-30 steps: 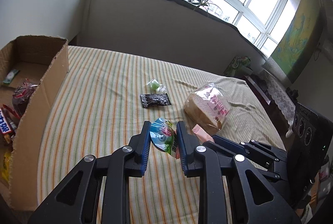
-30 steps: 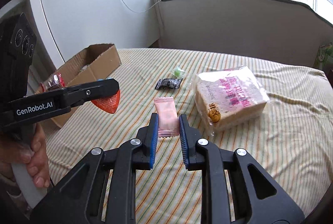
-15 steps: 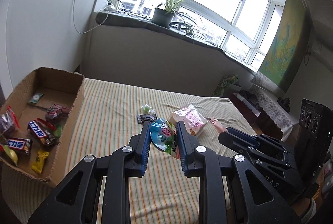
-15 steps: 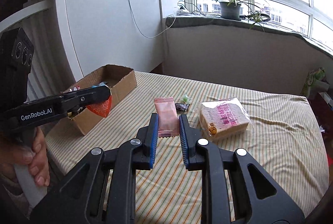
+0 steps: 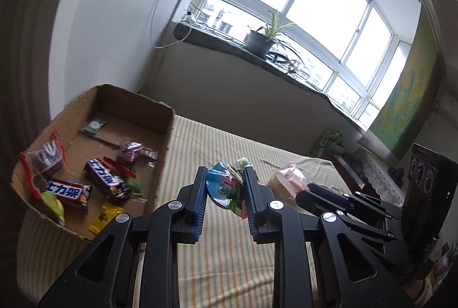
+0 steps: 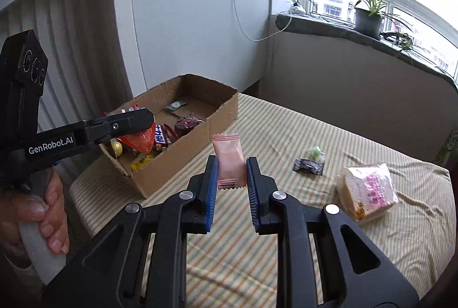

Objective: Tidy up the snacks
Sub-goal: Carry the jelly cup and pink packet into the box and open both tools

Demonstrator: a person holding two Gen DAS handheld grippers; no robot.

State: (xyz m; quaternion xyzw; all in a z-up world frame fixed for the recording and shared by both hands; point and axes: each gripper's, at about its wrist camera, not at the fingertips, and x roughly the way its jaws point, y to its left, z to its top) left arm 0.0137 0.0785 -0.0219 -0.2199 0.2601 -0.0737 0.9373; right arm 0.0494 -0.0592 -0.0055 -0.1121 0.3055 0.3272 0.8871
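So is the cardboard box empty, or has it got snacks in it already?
Partly filled. The open cardboard box holds several wrapped snacks, including chocolate bars, with bare floor showing at its far end.

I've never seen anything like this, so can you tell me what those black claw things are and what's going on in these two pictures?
They are grabbers a person holds, one in each hand, each with a camera looking along its fingers. In the left camera's picture, the left gripper pinches a blue-green packet. In the other, the right gripper pinches a pink packet. A cardboard box with snacks inside sits on a striped cloth. A bread bag, black candy and green candy wait on it.
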